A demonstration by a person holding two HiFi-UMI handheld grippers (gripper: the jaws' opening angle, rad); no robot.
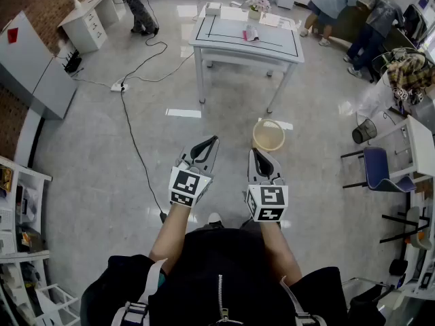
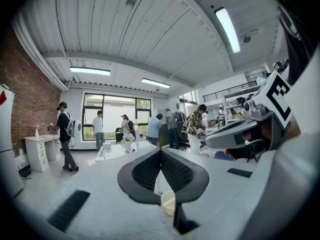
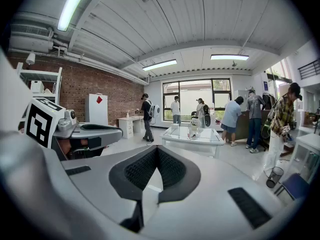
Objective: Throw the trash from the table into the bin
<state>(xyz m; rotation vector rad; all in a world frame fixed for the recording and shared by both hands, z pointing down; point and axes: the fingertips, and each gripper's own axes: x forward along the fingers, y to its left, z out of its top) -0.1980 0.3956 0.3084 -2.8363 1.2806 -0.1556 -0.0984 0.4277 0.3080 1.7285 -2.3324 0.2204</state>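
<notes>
A white table (image 1: 224,46) stands ahead across the floor, also seen in the right gripper view (image 3: 210,136). On it lie a crumpled pink-and-white piece of trash (image 1: 251,32), a white box (image 1: 213,8), papers and a flower vase (image 1: 257,5). A round tan bin (image 1: 269,134) sits on the floor in front of the table, just beyond my right gripper (image 1: 255,152). The bin (image 2: 169,203) also shows below the left jaws. My left gripper (image 1: 213,140) and the right are held side by side at waist height, both shut and empty, far from the table.
A power strip (image 1: 119,85) with a black cable trails over the floor at the left. A blue chair (image 1: 380,168) and a small dark wire basket (image 1: 364,131) stand at the right. Several people stand at the back, near a desk (image 1: 85,22) and a counter.
</notes>
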